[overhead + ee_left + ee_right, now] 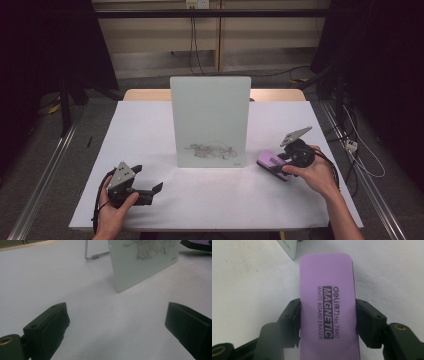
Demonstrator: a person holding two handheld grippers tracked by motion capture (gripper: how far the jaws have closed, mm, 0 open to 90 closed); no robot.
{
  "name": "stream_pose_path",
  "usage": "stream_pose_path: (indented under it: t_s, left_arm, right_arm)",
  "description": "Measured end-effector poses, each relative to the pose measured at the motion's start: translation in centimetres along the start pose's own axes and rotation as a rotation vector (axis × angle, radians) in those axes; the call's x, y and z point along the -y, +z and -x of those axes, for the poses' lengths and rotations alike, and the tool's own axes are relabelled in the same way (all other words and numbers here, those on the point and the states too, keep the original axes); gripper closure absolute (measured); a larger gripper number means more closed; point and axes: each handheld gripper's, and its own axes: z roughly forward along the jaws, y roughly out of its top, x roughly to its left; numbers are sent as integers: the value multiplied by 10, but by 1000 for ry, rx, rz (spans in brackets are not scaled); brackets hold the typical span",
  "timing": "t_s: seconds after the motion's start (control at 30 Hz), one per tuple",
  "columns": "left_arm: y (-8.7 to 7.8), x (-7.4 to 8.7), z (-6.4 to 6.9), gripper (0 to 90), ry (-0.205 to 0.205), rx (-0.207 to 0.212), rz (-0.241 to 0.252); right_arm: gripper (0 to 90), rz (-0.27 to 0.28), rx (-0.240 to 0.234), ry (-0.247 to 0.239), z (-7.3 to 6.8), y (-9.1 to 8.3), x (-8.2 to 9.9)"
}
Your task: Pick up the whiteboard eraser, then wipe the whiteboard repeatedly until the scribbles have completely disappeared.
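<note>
A small whiteboard (210, 120) stands upright in the middle of the white table (150, 130), with grey scribbles (210, 151) low on its face. To its right lies a purple whiteboard eraser (272, 163), and my right gripper (278, 166) is shut on it. In the right gripper view the black jaws press both long sides of the eraser (327, 305), label up. My left gripper (154, 191) rests near the front left of the table, open with nothing between its fingers. The left gripper view has the whiteboard (145, 262) ahead and bare table between its wide-apart jaws.
The whiteboard leans on a wire stand (96, 256) behind it. A wooden edge (145, 95) runs along the table's far side. Cables (357, 150) lie on the floor to the right, and metal rails (45, 170) flank the table.
</note>
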Motion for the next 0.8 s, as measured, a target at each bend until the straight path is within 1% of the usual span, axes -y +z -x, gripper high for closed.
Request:
stream_pose_path:
  t_s: [0.13,0.23,0.3,0.33,0.4,0.5,0.57,0.67,0.73,0.8]
  left_arm:
    - [1,-1,1,49,14,0,-1]
    - [2,-1,1,49,11,0,-5]
    - [1,-1,2,50,9,0,-6]
    - [1,-1,2,50,17,-3,-8]
    - [0,-1,2,49,16,-4,-8]
    - [0,-1,2,49,18,-9,-6]
    - [0,-1,3,49,12,-9,-4]
    - [1,-2,3,49,23,-5,-6]
    - [2,-2,4,49,19,-3,-9]
    - [1,-2,4,49,24,-4,-7]
  right_arm:
    - [414,43,15,23,-2,-1,0]
    - [414,71,19,35,-3,-2,1]
    - [414,91,26,38,-4,-2,1]
    - [414,100,28,39,-5,-3,1]
    - [414,116,24,40,-6,-4,2]
    - [414,142,25,30,-8,-6,2]
    - [414,154,22,20,-11,-6,3]
    - [415,163,20,11,-16,-8,3]
    - [414,180,11,8,-19,-10,2]
    - [414,195,8,2,-21,-12,2]
